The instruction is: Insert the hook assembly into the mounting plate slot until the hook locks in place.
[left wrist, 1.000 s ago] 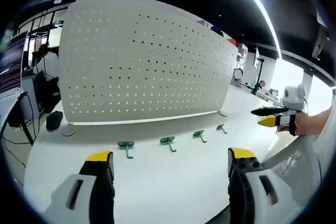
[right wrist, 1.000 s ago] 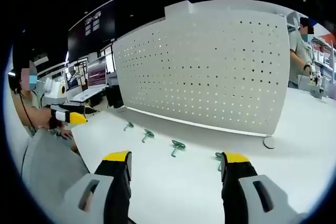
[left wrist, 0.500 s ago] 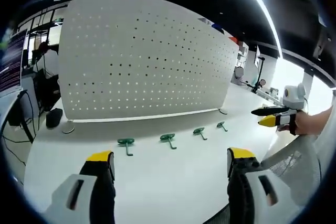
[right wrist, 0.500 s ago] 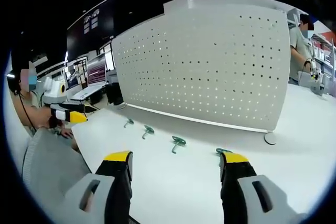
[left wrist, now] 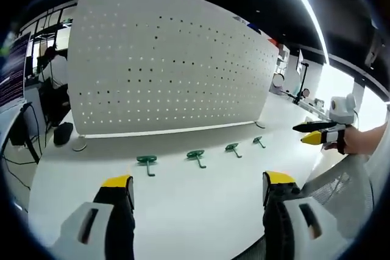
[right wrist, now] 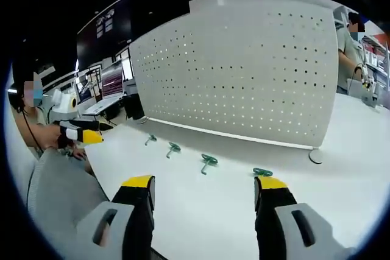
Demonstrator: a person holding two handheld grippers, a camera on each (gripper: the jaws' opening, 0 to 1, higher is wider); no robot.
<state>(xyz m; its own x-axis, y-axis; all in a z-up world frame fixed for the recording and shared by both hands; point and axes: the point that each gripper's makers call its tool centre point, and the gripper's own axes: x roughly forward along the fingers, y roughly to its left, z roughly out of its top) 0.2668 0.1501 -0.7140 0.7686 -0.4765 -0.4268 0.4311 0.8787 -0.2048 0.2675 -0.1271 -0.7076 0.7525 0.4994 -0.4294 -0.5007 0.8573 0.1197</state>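
Observation:
Several green hooks lie in a row on the white table before the upright white perforated plate: one at the left, the middle, then and the far right. My left gripper hovers open above the table's near edge, nothing between its yellow-tipped jaws. In the right gripper view the plate stands behind the same hooks. My right gripper is open and holds nothing. It also appears far right in the left gripper view, the left gripper far left in the right gripper view.
A person's grey sleeve lies near the table edge. Desks with monitors stand behind the plate's left end, and a person stands at the back right. A round foot props the plate.
Both views have drifted slightly; the hooks sit a little lower and nearer in the left gripper view. Nothing on the table has moved, and both grippers remain open.

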